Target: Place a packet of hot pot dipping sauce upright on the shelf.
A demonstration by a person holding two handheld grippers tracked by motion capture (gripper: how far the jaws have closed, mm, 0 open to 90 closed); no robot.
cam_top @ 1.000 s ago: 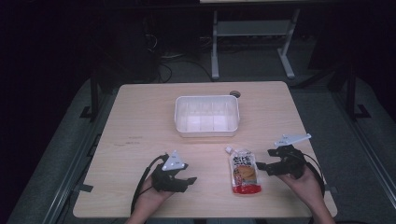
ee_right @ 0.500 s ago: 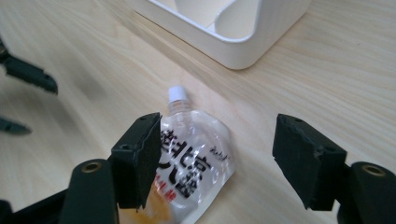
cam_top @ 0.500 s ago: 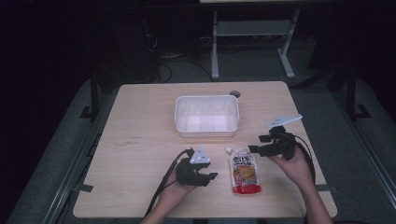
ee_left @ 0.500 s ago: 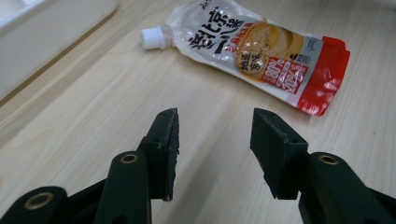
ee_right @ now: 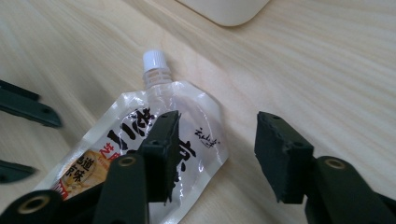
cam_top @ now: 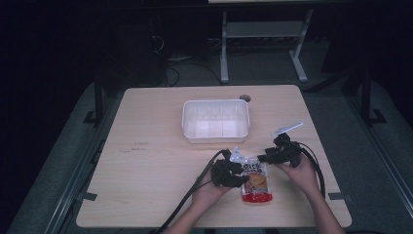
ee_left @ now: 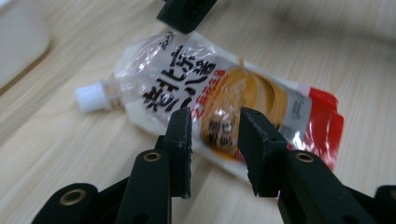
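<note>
The clear plastic spouted pouch with red bottom [cam_top: 256,181] is laid flat near the table's near edge, flanked by both grippers. The left gripper [ee_left: 215,140] has just been closing, jaws parted, pouch's edge between them ungripped; the right gripper [ee_right: 217,154], also closing, is straddling the pouch's right edge unclamped.

We read bold black Chinese characters down the clear upper half of the spouted pouch [ee_left: 219,102], too stylised to transcribe. Toward four o'clock, smaller red characters cross its middle, and "京味" shows in the right gripper view.

dim room, dark grey floor [cam_top: 58,161], light wooden table [cam_top: 156,161], grey metal frame [cam_top: 263,34] behind, cables [cam_top: 170,73] on floor
</note>
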